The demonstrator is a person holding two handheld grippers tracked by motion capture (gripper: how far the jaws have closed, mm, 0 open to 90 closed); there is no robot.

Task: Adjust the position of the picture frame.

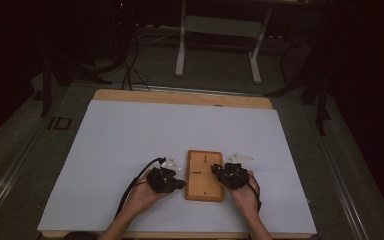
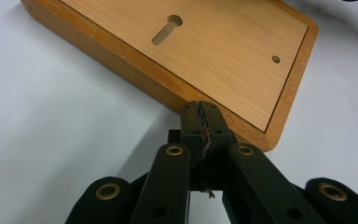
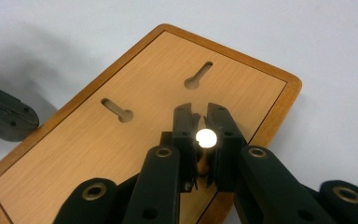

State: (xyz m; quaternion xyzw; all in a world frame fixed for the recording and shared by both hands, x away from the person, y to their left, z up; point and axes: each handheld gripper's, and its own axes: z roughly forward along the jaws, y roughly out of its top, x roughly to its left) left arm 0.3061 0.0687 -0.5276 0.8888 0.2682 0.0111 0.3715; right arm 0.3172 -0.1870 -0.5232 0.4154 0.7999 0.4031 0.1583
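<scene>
A flat wooden board (image 1: 205, 176) lies on the white sheet near the front, with two keyhole slots (image 3: 119, 111) cut in its top. My left gripper (image 1: 182, 184) is shut with nothing between its jaws. Its tips (image 2: 200, 110) rest at the board's (image 2: 205, 51) side edge, near a corner. My right gripper (image 1: 216, 171) hovers over the board (image 3: 98, 154), shut on a small peg (image 3: 206, 137) with a bright round white head and a brownish shaft. The peg sits between the jaws, a little back from their tips.
Two small clear plastic pieces (image 1: 171, 162) (image 1: 243, 157) lie on the white sheet (image 1: 130, 135) just beyond the hands. A small round hole (image 2: 275, 59) marks the board near its corner. Dark floor, cables and a white desk frame (image 1: 220, 40) lie beyond the table.
</scene>
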